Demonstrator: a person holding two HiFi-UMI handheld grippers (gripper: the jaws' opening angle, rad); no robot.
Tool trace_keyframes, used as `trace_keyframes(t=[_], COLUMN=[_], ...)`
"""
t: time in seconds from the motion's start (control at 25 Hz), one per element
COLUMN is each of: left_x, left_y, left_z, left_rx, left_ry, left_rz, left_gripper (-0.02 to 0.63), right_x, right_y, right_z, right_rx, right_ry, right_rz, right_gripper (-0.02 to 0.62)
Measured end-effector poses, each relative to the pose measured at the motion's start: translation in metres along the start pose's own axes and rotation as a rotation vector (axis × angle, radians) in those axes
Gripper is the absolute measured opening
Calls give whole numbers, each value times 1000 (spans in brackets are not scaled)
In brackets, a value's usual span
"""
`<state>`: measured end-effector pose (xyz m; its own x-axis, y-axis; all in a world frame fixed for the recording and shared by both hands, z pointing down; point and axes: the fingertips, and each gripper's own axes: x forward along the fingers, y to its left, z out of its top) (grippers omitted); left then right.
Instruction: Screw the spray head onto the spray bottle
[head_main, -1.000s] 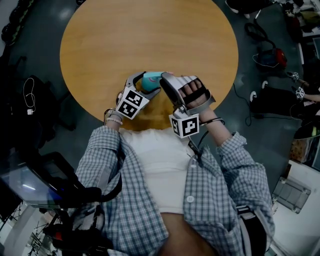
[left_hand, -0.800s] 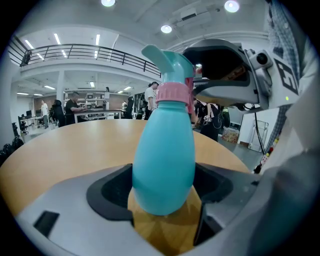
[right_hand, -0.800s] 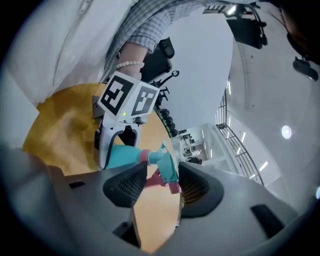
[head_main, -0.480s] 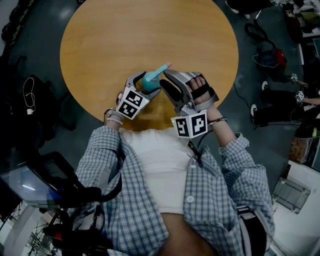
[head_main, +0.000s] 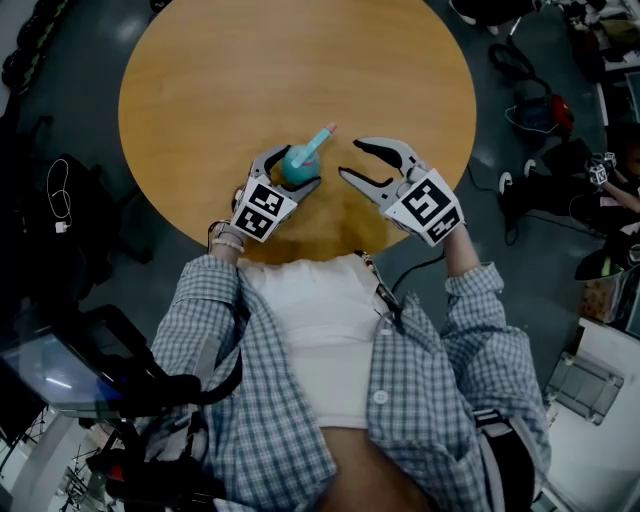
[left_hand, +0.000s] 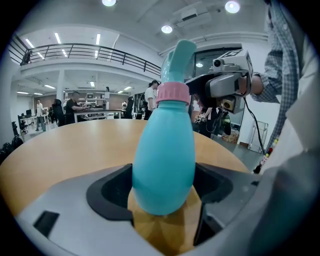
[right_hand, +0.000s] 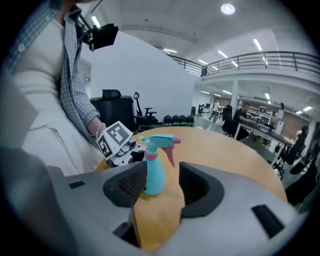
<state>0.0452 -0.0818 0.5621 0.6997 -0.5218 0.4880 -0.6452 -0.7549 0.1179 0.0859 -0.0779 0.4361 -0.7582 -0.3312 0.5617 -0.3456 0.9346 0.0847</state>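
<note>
- The left tool (head_main: 295, 168) pinches the teal bottle (left_hand: 163, 155), which stands upright on the round desk (head_main: 300, 60) with the spray head (right_hand: 160, 141) on top.
- The right tool (head_main: 352, 158) hangs just beside it, jaws spread and empty.

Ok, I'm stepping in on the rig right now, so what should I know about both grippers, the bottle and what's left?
The left gripper is shut on the body of the spray bottle, which stands on the round table.
The right gripper is open and empty, to the bottle's right, not touching it.
The spray head sits on the neck at its pink collar, nozzle pointing away across the table.
Done: head is on.
Left: tightness can't be judged from here; probably regrip the head for a check turn, then release.
</note>
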Motion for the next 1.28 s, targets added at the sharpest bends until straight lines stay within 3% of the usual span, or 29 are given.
trace_keyframes(t=[0.08, 0.2, 0.44, 0.6, 0.76, 1.04, 1.12, 1.2, 1.28], left_x=[-1, -2, -3, 3, 8, 17, 19, 21, 21], left_y=[-1, -1, -2, -3, -4, -8, -9, -11, -12], left_z=[0, 0, 0, -2, -1, 11, 15, 16, 17], left_rx=[0, 0, 0, -10, -9, -10, -7, -7, -6], left_ry=[0, -1, -3, -2, -11, -19, -23, -26, -28], left_rz=[-2, -1, 1, 2, -1, 6, 6, 8, 8], left_gripper=[373, 373, 373, 373, 373, 373, 373, 373, 373], right_x=[-1, 1, 14, 26, 35, 46, 46, 47, 46], right_y=[-3, -6, 10, 19, 24, 21, 19, 19, 19], right_z=[2, 21, 61, 52, 34, 8, 2, -2, -5], right_rx=[-22, -148, -679, -1060, -1315, -1576, -1599, -1606, -1602], right_ry=[24, 77, 252, 421, 522, 581, 602, 611, 621], right_rz=[32, 85, 239, 383, 497, 643, 668, 686, 703], right_gripper=[193, 240, 250, 250, 250, 249, 247, 185, 164])
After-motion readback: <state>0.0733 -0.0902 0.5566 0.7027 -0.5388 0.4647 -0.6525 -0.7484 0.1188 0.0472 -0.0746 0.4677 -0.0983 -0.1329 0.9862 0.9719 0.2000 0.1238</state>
